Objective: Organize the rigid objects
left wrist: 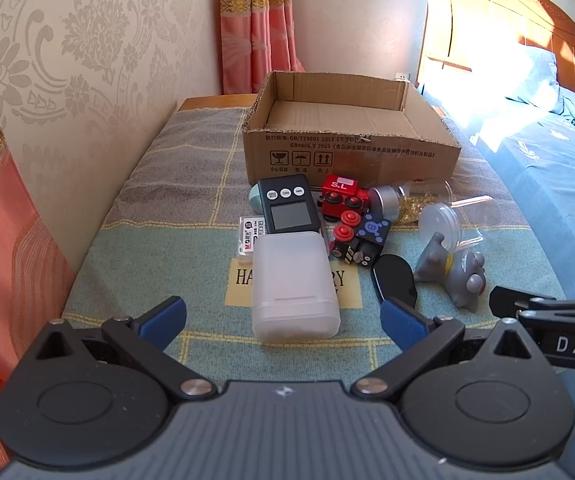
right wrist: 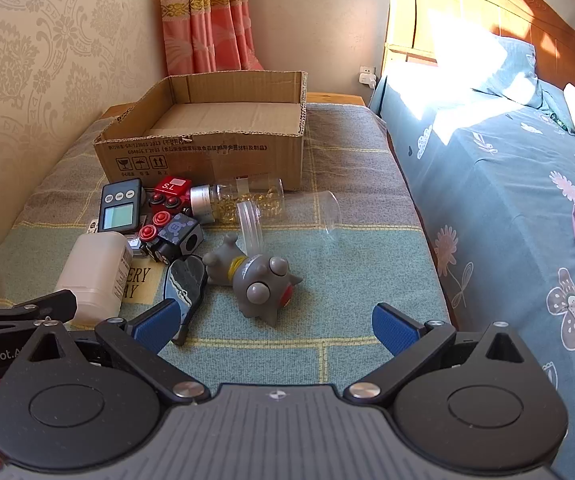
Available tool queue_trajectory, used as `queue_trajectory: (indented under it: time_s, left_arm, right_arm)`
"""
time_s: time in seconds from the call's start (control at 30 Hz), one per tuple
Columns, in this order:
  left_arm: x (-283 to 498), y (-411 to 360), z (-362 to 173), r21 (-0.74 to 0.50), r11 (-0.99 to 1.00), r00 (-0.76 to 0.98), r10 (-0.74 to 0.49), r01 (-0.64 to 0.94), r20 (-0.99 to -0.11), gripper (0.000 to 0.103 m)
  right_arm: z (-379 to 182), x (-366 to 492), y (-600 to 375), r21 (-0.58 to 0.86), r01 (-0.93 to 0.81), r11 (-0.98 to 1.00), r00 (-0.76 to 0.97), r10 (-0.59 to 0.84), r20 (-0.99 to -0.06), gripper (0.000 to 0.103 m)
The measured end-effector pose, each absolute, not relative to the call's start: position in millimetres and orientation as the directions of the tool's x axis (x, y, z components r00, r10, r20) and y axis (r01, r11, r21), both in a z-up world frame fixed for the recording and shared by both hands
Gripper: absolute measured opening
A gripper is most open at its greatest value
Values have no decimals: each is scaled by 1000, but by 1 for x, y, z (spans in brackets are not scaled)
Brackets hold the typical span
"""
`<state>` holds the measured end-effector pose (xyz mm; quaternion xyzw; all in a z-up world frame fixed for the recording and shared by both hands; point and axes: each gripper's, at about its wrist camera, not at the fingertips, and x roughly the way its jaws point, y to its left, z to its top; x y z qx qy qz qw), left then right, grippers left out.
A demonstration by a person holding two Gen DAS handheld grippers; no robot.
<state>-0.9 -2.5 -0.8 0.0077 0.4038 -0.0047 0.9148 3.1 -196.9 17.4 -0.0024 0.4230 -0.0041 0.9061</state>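
Note:
An open cardboard box point(left wrist: 351, 132) point(right wrist: 207, 148) stands at the back of the blanket-covered table; nothing shows on its visible floor. In front of it lies a cluster: a black timer point(left wrist: 289, 204) point(right wrist: 121, 206), a red toy train point(left wrist: 343, 196) point(right wrist: 169, 194), a dark cube point(left wrist: 373, 232) point(right wrist: 181, 234), a frosted white plastic container point(left wrist: 293, 286) point(right wrist: 95, 270), a grey figurine point(left wrist: 455, 268) point(right wrist: 255, 276), a black oval case point(left wrist: 395, 276) point(right wrist: 185, 284), a jar of gold bits point(right wrist: 239, 200) and a clear jar point(right wrist: 287, 216). My left gripper point(left wrist: 283, 316) is open just short of the white container. My right gripper point(right wrist: 275, 320) is open near the figurine.
A bed with blue floral bedding point(right wrist: 507, 200) and a wooden headboard point(right wrist: 487, 12) runs along the right side. A patterned wall point(left wrist: 67, 60) and pink curtain point(left wrist: 255, 28) stand behind and left. A small white packet point(left wrist: 247, 240) lies beside the timer.

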Motion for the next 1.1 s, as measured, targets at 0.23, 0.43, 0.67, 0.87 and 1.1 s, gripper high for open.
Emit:
queue_trajectory:
  time_s: [0.23, 0.43, 0.67, 0.87, 1.1]
  left_arm:
    - [-1, -2, -1, 10, 1000, 673, -3, 15, -740, 102]
    - [-1, -4, 0, 12, 1000, 673, 0, 13, -740, 102]
    - [-1, -3, 1, 12, 1000, 673, 1, 12, -739, 102]
    - [-2, -2, 5, 12, 1000, 676, 3, 8, -737, 102]
    - [-4, -2, 7, 11, 1000, 677, 2, 8, -736, 102]
  right_arm:
    - [18, 3, -197, -7, 4, 1000, 642, -7, -767, 103]
    - [18, 3, -197, -7, 5, 1000, 642, -8, -767, 103]
    - [18, 2, -196, -9, 4, 1000, 643, -10, -766, 103]
    - [22, 2, -197, -9, 6, 1000, 648, -11, -761, 103]
    - [22, 1, -197, -9, 6, 1000, 650, -10, -760, 103]
